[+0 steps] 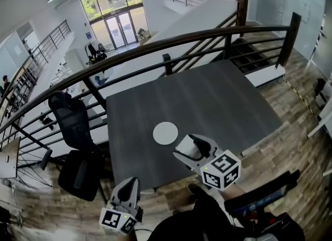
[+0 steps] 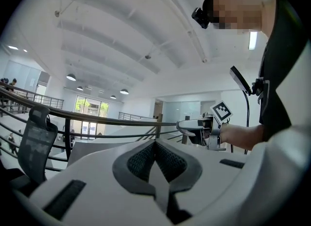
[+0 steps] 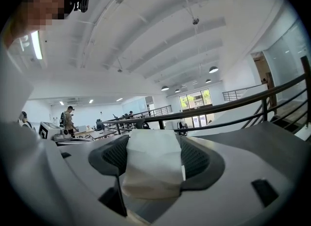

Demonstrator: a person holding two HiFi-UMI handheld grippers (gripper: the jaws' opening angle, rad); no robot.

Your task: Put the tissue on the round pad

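While in gripper [image 3: 153, 141], folded white tissue [image 3: 150, 167].

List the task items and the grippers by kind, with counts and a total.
Round pad: 1
Tissue: 1
Grippers: 2 (left gripper, shut and empty; right gripper, shut on the tissue)
Total: 4

Bright daylight pours through the windows [image 1: 111, 12]; ceiling lamps [image 2: 71, 77] glow. Fisheye distortion bends edges, corners fall black.
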